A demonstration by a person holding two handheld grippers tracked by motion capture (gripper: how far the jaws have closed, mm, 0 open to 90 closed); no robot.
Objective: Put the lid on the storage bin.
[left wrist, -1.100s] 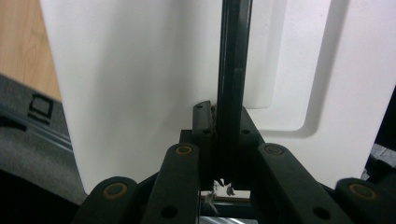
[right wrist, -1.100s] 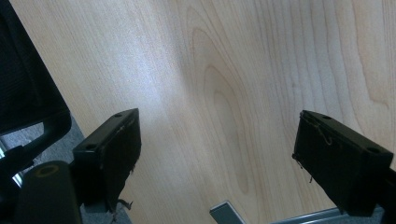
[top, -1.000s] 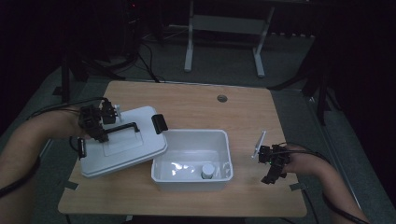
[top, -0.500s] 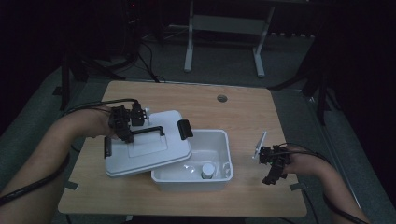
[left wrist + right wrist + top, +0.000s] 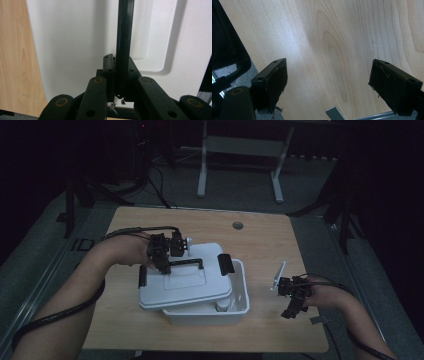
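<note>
since the earlier frames the white lid (image 5: 186, 279), carried by its black handle (image 5: 186, 263) in the clamped left gripper (image 5: 165, 265), has travelled right and now sits skewed over most of the white bin (image 5: 241, 290). one small white object shows through the uncovered corner; the rest is hidden. the right gripper (image 5: 292, 301) hovers spread wide, holding nothing, above the table (image 5: 260, 237), so the off-centre lid could catch the rim or slip in.

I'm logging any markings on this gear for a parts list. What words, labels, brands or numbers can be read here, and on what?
None can be read.
The lid, its handle and the bin: plain, no print visible.
The table: bare wood grain only.
The left gripper and right gripper: no legible markings.
The floor left of the table: a faint mark, too dim and blurred to read.
</note>
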